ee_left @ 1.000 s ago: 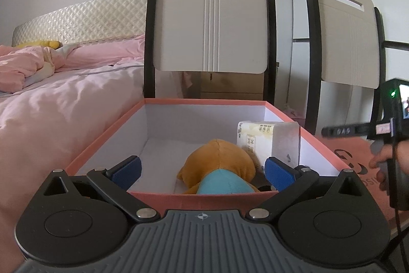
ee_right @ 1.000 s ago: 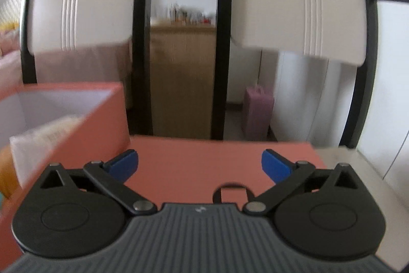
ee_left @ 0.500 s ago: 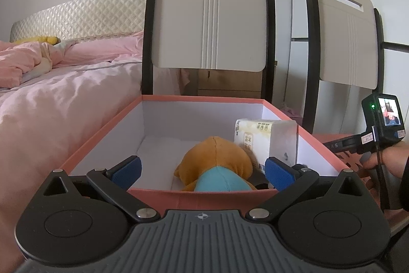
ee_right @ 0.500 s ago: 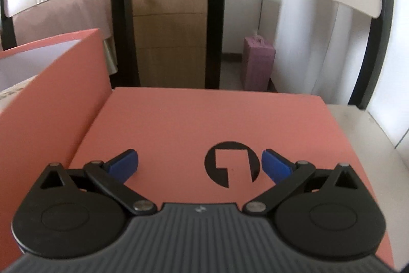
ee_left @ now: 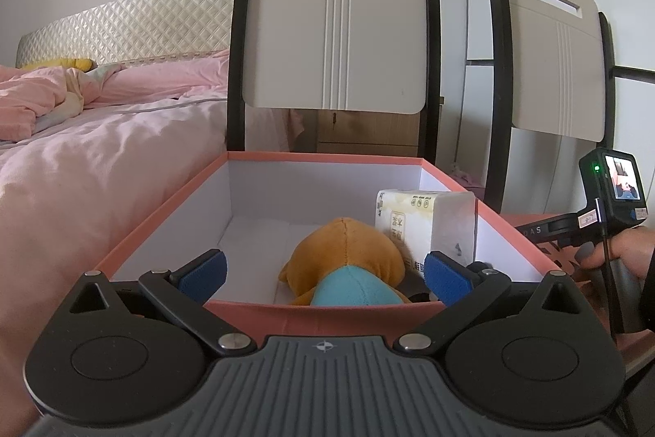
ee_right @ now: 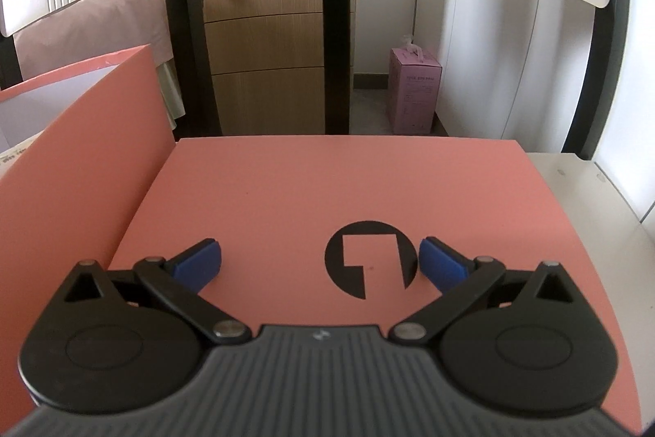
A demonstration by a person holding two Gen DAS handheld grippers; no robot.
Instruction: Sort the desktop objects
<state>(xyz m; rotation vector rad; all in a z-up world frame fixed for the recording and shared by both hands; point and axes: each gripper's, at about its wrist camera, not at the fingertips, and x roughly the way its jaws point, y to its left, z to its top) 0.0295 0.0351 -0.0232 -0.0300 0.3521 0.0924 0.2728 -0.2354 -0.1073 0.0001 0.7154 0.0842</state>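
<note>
A salmon-pink open box [ee_left: 163, 207] with a white inside holds an orange and teal plush toy [ee_left: 348, 269] and a pack of tissues [ee_left: 425, 224] standing by its right wall. My left gripper [ee_left: 325, 275] hovers open over the box's near edge, its fingers either side of the plush without touching it. In the right wrist view the box's flat pink lid [ee_right: 327, 191] with a black round logo [ee_right: 370, 259] lies beside the box wall [ee_right: 82, 158]. My right gripper [ee_right: 319, 263] stands open just above the lid, nothing between its fingers.
Two white-backed chairs [ee_left: 339, 27] [ee_left: 556, 68] stand behind the box. A bed with pink bedding [ee_left: 82, 150] lies to the left. A wooden drawer unit [ee_right: 278, 39] and a small purple box [ee_right: 413, 89] sit on the floor beyond. A hand [ee_left: 622, 252] holds the right gripper.
The right gripper has tipped down and come low over the lid, so the logo now shows between its fingers. The left gripper has hardly moved over the box.
</note>
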